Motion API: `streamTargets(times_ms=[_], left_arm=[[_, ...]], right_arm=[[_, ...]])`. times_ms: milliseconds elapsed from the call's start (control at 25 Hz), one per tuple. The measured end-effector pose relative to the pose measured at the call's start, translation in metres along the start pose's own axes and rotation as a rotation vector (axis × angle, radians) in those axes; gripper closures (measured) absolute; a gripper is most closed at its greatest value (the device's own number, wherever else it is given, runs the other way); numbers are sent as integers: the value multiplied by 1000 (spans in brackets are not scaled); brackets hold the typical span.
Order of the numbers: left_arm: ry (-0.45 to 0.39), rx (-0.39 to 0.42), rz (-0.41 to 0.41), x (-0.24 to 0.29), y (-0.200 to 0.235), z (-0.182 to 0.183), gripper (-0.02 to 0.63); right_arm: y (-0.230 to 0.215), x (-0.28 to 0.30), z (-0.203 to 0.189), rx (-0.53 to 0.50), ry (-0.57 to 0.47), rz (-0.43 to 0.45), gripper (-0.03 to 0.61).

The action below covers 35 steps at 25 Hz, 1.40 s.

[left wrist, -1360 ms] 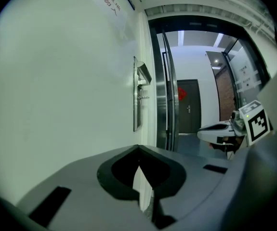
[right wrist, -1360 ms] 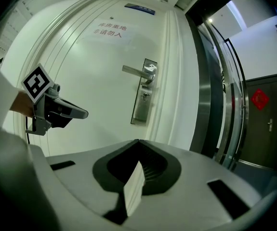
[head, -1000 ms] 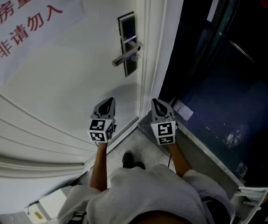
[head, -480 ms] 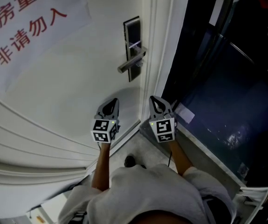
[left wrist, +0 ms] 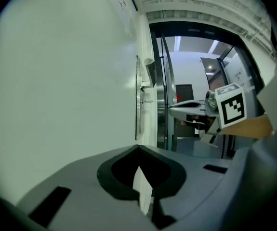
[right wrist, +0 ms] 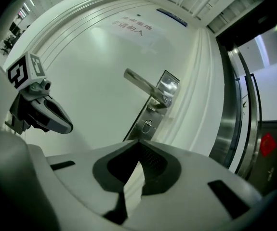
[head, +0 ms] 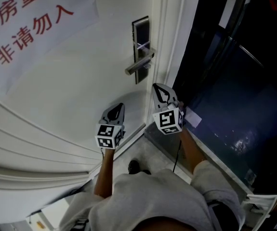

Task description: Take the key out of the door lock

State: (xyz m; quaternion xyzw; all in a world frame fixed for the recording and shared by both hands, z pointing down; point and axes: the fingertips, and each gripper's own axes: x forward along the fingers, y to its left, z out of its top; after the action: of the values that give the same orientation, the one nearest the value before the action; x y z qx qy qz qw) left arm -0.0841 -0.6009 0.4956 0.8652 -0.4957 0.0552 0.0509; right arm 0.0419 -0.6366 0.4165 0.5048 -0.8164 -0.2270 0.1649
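The white door [head: 71,81] stood closed, so the lock faced the person squarely. A paper notice [head: 27,28], up and to the left of the handle [head: 139,65], carried red characters. The lower line read 非请勿入, and the upper line, cut by the frame edge, seemed to read 房重地. The right tool [head: 160,93] hung just below the handle with its jaws pressed together and empty. It pointed up at the lock, probably because it was the nearer one for the pull. The left tool [head: 118,107], likewise pressed together on nothing, sat lower and left of the handle, near the door face and apparently idle. The dark lock plate [head: 141,49] ran behind the handle and showed no legible brand. The key [right wrist: 148,125] appeared as a small metal piece in the cylinder right below the handle, untouched, though it was too small to be sure.
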Motion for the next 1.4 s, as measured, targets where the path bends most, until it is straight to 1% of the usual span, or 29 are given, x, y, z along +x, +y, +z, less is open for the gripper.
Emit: streamTargets(times_ms=[200,280,400,480,720,920,1000,1200,1240,1280,1360,1400], left_arm=[[-3,-4,1,-6,2,1,595],[-5,-1,2,-7,3,2,595],[-4,3,4,-9,6,2,595],[-1,2,4,-10,7,1,595],[-1,-5,1,-11,10,-2,595],[-2,-4,-6,-11,8,-2,595],[-3,-4,-6,-11,9,-2,595],[-3,-7,-6,-11,11,-3,595],[-2,-7,-6,-11,10,-3,595],[-2,-8,-7,-11,10,-4,595],[-2,-9,-8,-10,10,-4,595],[-2,-8,-7,-10,10,-4,595]], right_arm=[[-8,13,10,-121,11,12,555],[-11,18,13,-203,15,10,555],[-14,26,14,-386,35,-1,555],[-15,30,13,-487,51,1,555],[-20,38,14,-664,83,14,555],[-16,43,9,-839,98,22,554],[-13,44,5,-875,101,27,554],[-7,45,0,-878,103,60,544],[-7,46,-2,-880,106,68,498],[-6,47,-3,-885,108,74,435],[-7,49,-5,-906,105,67,377],[-8,50,-5,-919,101,58,374]])
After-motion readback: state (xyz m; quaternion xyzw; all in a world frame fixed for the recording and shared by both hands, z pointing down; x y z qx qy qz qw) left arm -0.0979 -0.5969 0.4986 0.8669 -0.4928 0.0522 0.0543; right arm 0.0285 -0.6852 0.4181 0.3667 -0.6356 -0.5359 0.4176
